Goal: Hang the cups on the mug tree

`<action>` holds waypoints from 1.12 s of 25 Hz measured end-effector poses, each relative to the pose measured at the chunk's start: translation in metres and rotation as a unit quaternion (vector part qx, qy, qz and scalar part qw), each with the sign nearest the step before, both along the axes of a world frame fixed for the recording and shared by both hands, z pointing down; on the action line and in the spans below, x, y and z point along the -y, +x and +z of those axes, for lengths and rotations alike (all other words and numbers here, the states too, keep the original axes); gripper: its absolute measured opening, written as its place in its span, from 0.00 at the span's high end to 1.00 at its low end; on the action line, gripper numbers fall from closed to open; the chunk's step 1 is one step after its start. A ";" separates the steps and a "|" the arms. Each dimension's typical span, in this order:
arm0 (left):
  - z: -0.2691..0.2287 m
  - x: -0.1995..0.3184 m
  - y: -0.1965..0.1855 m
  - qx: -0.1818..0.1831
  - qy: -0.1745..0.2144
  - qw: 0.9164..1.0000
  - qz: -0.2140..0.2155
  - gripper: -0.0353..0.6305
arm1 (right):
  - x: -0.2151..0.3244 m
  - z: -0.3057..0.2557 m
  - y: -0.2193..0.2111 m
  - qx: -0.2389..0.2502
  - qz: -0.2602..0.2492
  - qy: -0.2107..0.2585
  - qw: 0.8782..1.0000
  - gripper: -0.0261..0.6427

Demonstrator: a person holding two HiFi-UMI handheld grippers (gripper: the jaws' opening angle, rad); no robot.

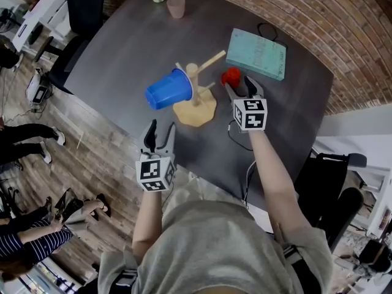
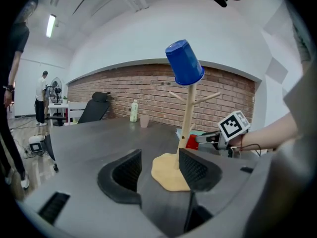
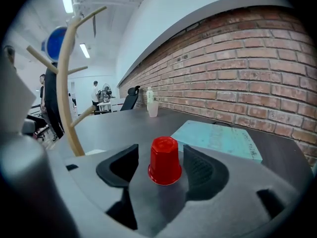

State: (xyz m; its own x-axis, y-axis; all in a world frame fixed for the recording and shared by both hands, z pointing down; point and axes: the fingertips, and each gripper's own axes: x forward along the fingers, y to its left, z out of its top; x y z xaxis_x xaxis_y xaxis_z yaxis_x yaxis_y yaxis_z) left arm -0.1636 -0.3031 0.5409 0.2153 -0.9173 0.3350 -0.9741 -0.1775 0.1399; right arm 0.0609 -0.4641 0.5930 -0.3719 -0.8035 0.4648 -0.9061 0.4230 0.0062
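Head view: blue cup point(image 1: 168, 90) hangs on the mug tree point(image 1: 196, 103), red cup point(image 1: 231, 76) stands mouth-down on the desk point(image 1: 135, 48) just beside its base, right tongs point(image 1: 239, 84) at it, left tongs point(image 1: 160, 133) nearer the person. Left gripper view: those tongs are spread and empty, best kept clear of the tree. Right gripper view: tongs gape astride the red cup without pressing, so centre it, clench gently mid-wall, then lift straight before tipping onto a free peg point(image 3: 91, 15).

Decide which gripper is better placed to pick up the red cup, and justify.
Right. The red cup stands upside down, framed by the open jaws of the right gripper. The left gripper, open and empty, faces the mug tree, with the tree between it and the cup.
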 end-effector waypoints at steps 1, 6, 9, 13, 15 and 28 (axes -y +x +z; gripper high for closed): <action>0.001 0.001 0.000 0.000 -0.001 1.000 0.000 0.60 | 0.004 0.003 0.001 -0.001 0.002 -0.003 1.000 0.55; 0.004 0.006 0.002 -0.001 -0.003 1.000 0.000 0.60 | 0.017 0.015 0.003 0.000 0.006 -0.014 1.000 0.56; 0.005 0.007 0.001 0.000 -0.004 1.000 0.000 0.60 | 0.020 0.019 -0.001 0.000 0.002 -0.015 1.000 0.57; 0.004 0.008 -0.001 0.002 -0.004 1.000 -0.001 0.60 | 0.023 0.021 -0.005 -0.007 0.004 -0.011 1.000 0.65; 0.004 0.008 -0.002 0.002 -0.003 1.000 -0.002 0.60 | 0.024 0.022 -0.005 -0.009 0.004 -0.010 1.000 0.65; -0.004 0.007 0.000 0.001 0.004 1.000 0.004 0.60 | 0.018 -0.002 -0.006 -0.018 -0.004 0.009 1.000 0.65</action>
